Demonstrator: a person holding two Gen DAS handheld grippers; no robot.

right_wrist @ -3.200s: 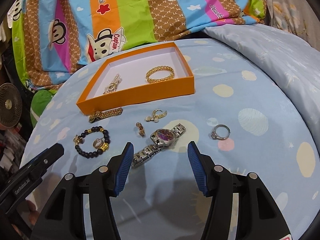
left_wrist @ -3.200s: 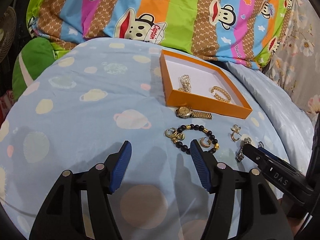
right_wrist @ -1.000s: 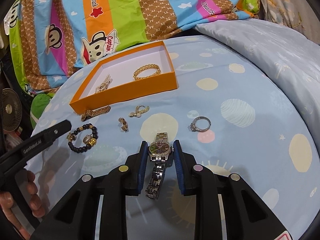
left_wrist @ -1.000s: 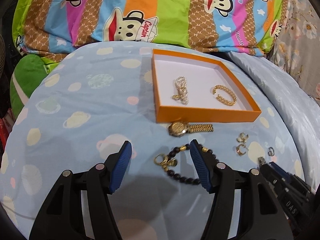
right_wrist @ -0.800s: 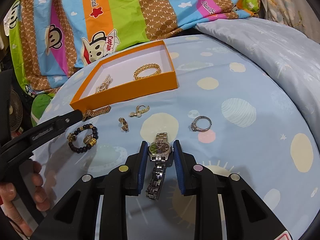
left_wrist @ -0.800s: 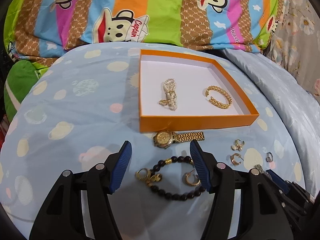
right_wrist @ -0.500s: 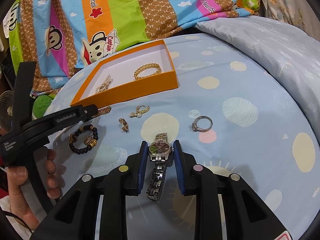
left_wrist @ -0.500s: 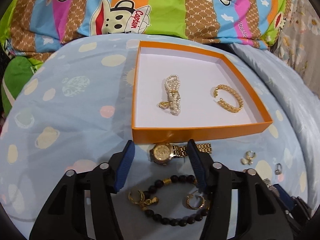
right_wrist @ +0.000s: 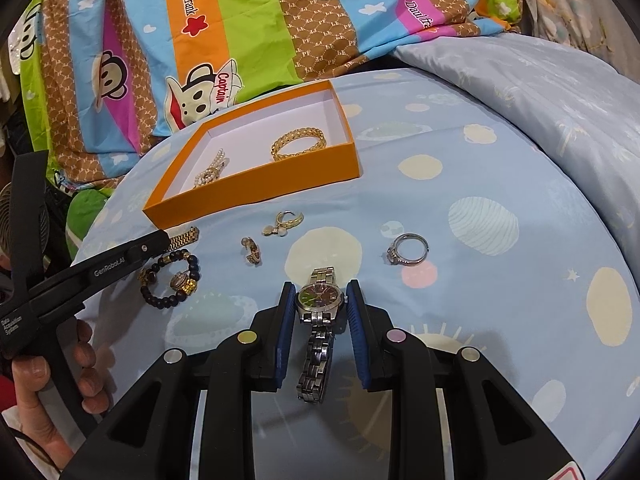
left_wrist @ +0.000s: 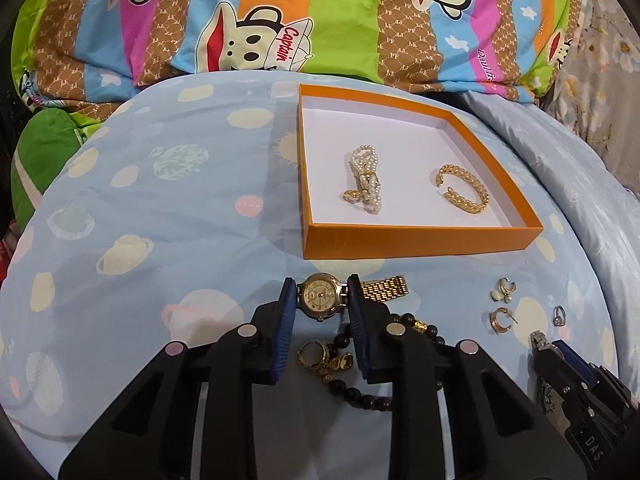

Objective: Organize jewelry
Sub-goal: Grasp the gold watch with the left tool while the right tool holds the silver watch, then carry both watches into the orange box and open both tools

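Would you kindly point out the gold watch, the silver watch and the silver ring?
gold watch (left_wrist: 320, 295), left wrist view, on its dial.
silver watch (right_wrist: 320, 297), right wrist view, on its dark dial.
silver ring (right_wrist: 409, 249), right wrist view, on its band.

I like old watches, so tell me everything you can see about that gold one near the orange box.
The gold watch has a round pale dial in a gold-coloured case and a linked metal band, seen stretching to the right. It lies face up on the blue bedsheet, just in front of the orange box and apart from it. The left hand-held gripper has its blue pads closed against both sides of the case. The beaded bracelet lies just behind it.
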